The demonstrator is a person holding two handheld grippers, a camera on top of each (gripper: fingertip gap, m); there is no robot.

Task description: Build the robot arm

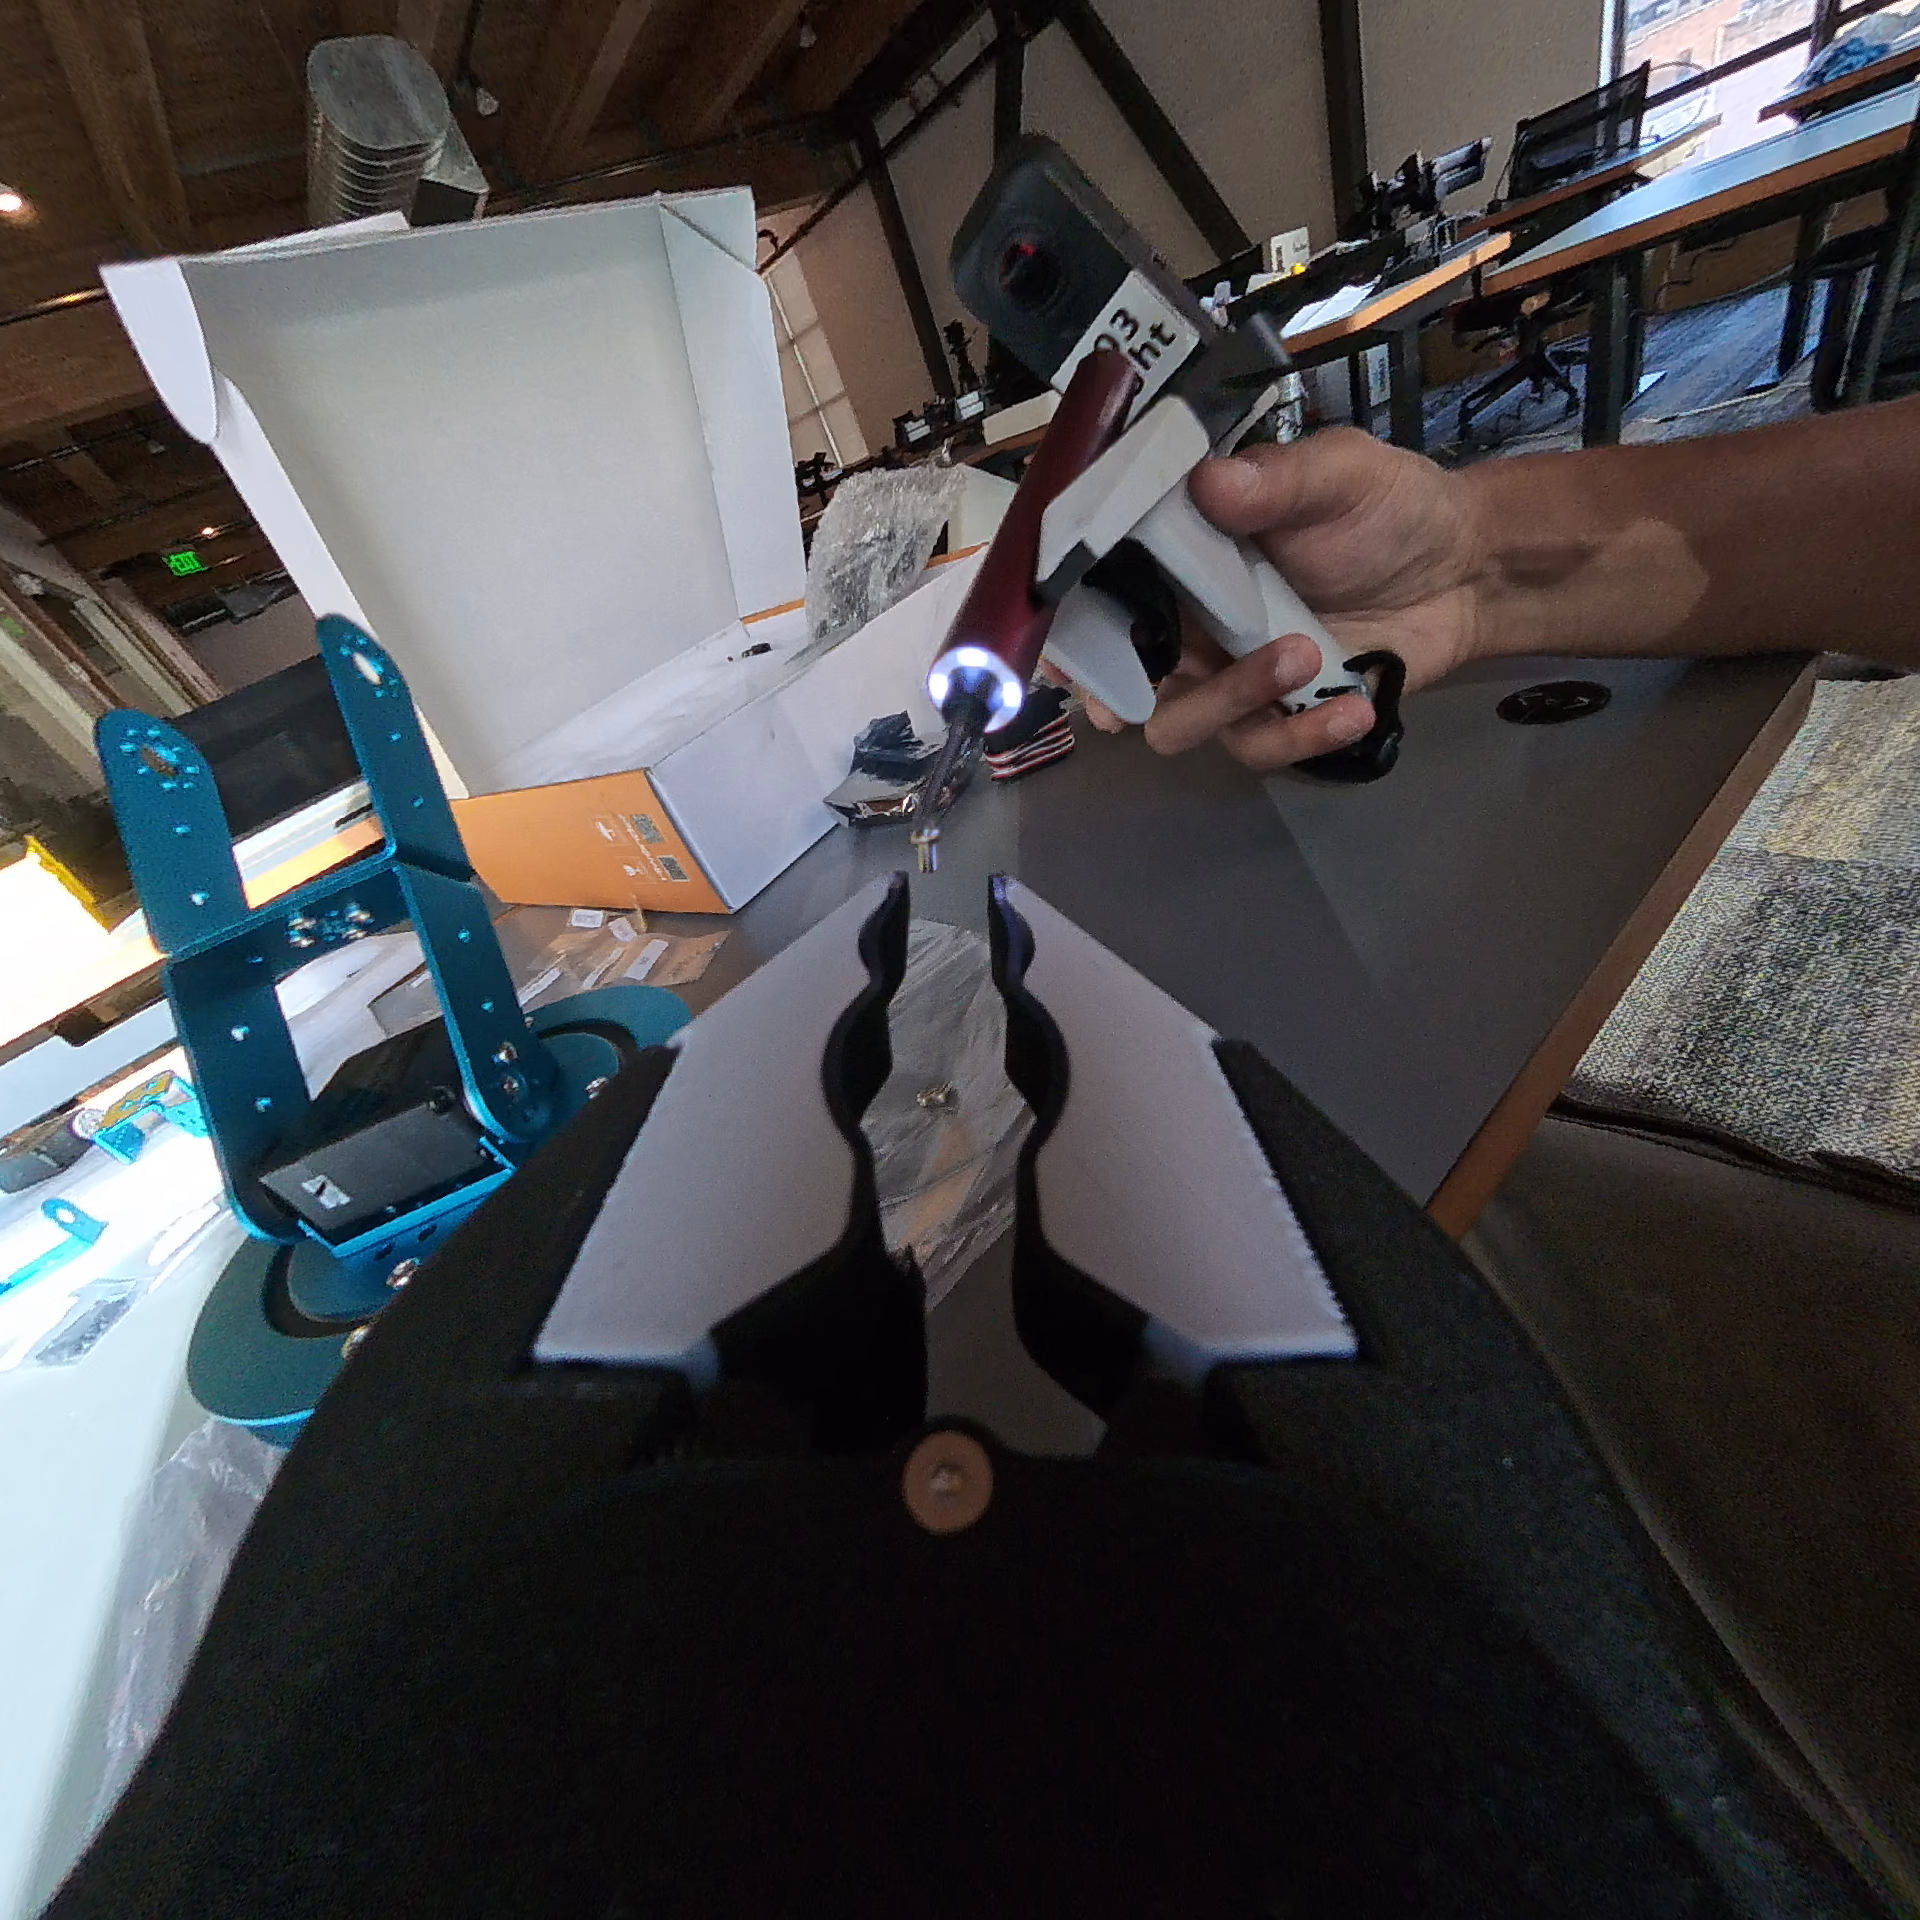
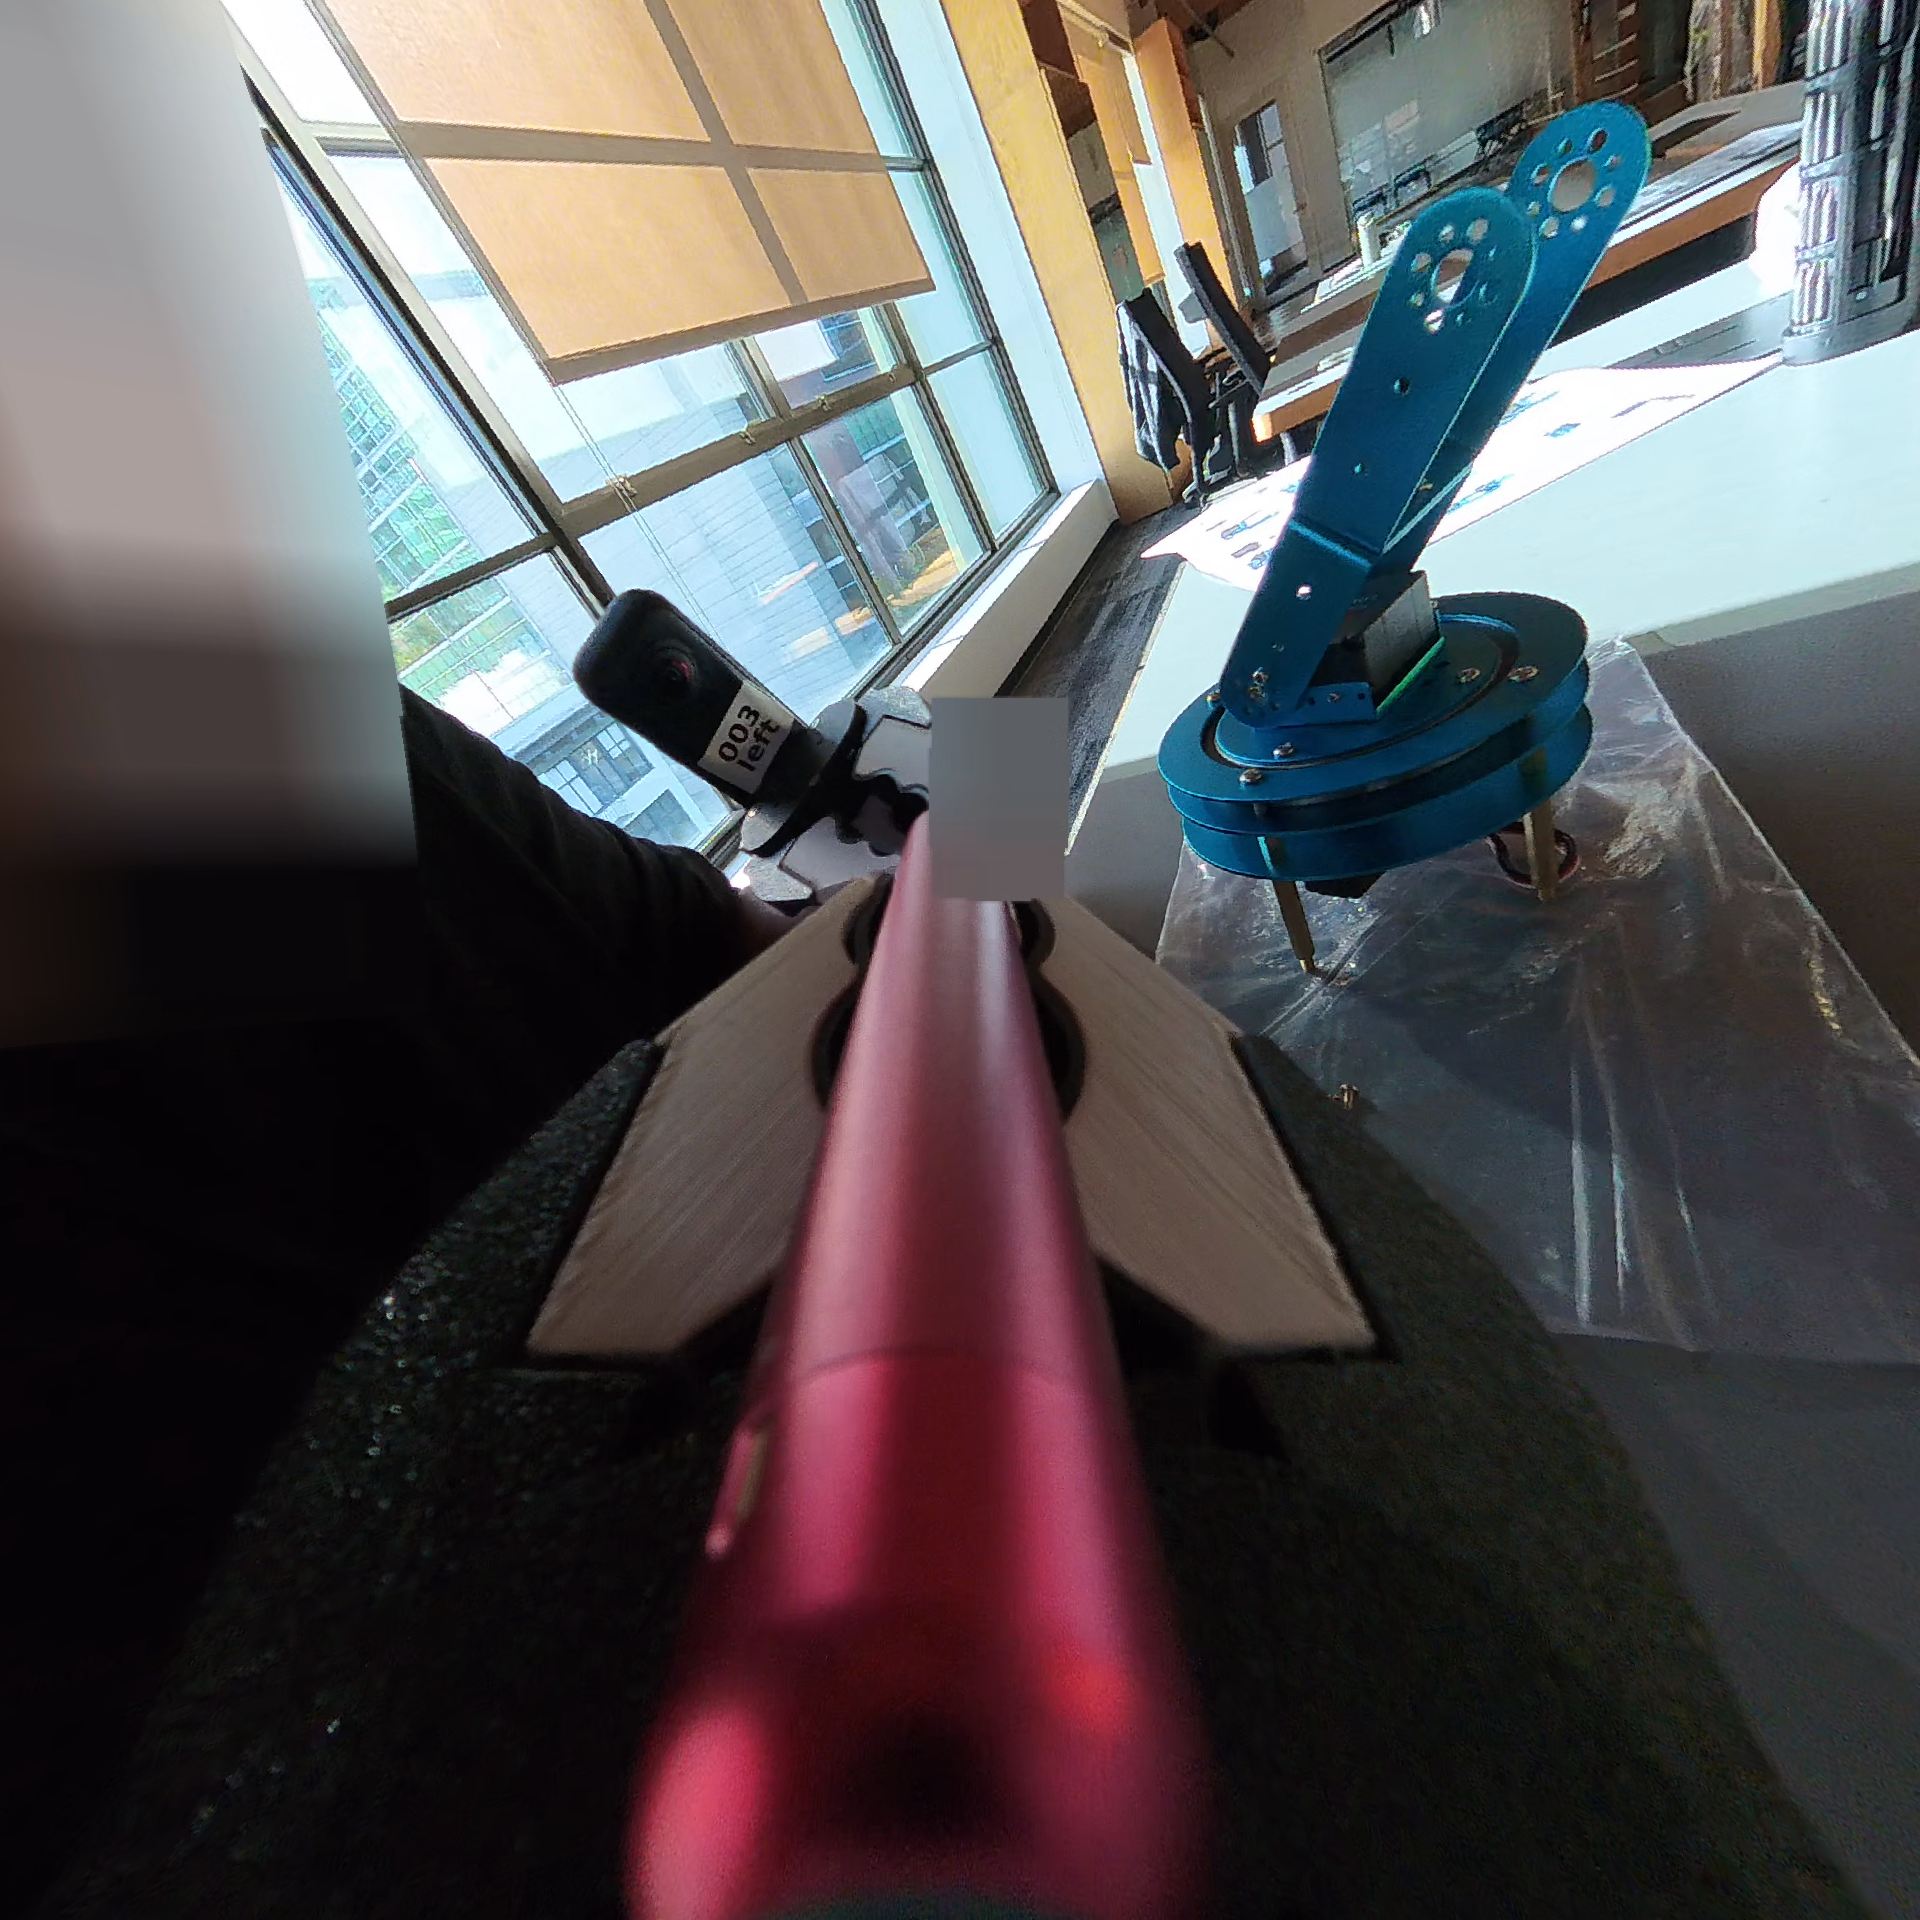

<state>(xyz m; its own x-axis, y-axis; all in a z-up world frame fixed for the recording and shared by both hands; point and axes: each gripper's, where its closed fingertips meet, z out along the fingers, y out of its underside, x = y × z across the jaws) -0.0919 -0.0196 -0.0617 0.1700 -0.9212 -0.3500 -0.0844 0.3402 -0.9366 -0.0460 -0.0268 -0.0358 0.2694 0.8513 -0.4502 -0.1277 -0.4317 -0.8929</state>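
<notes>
In the left wrist view my left gripper [image 1: 945, 894] is open and empty, held above the grey table [image 1: 1299, 935]. Just beyond its tips hangs a small screw [image 1: 925, 850] on the bit of a red electric screwdriver [image 1: 1039, 540] with a lit ring at its nose. My right gripper [image 1: 1101, 582], held by a hand, is shut on that screwdriver. In the right wrist view the screwdriver [image 2: 935, 1195] runs between the shut fingers of my right gripper [image 2: 940, 925]. A blue metal bracket arm on a round base [image 1: 312, 987] stands to the left; it also shows in the right wrist view [image 2: 1382, 748].
An open white and orange box [image 1: 540, 499] stands behind. A clear plastic bag [image 2: 1558, 1091] lies under the blue base, with a loose screw [image 1: 935, 1093] on it. Small parts and packets [image 1: 623, 951] lie at the left. The table's wooden edge [image 1: 1558, 1039] runs along the right. About 6 cm separates my left fingertips from my right.
</notes>
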